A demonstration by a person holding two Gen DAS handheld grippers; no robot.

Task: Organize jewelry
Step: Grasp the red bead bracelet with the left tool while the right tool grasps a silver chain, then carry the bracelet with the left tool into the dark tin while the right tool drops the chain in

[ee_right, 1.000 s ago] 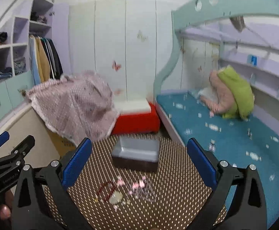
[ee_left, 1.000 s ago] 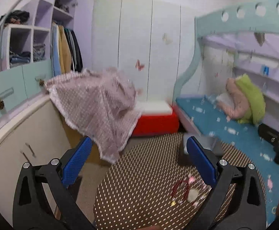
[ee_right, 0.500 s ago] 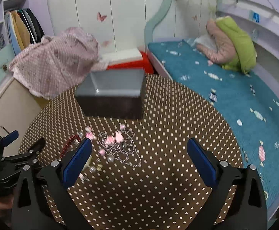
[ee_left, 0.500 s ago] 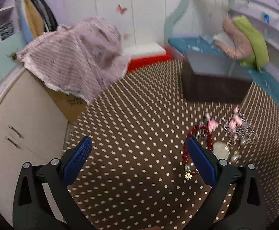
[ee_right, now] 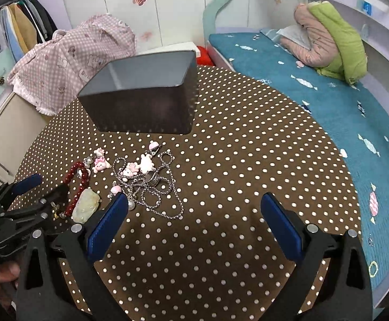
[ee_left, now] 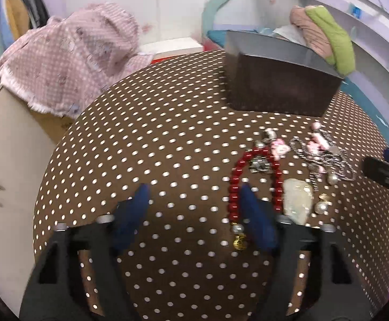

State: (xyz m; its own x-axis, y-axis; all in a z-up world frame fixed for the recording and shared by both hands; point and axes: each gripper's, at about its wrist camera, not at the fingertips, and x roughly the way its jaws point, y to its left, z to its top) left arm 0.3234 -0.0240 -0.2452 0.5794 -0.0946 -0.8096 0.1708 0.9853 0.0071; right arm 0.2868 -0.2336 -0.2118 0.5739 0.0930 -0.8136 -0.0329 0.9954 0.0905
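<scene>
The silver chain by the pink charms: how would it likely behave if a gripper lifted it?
The silver chain lies in loose tangled loops, so it would probably hang limp. The pink charms lie among its loops and may drag along. Its thin links look easy to miss.

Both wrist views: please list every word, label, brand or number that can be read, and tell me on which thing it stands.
No text can be read in either view.
Dark box: its walls show no label.
Gold charm on the red bead bracelet: any marking is too small and blurred to read.
Blue item on the shelf: too small to tell if it carries print.
</scene>
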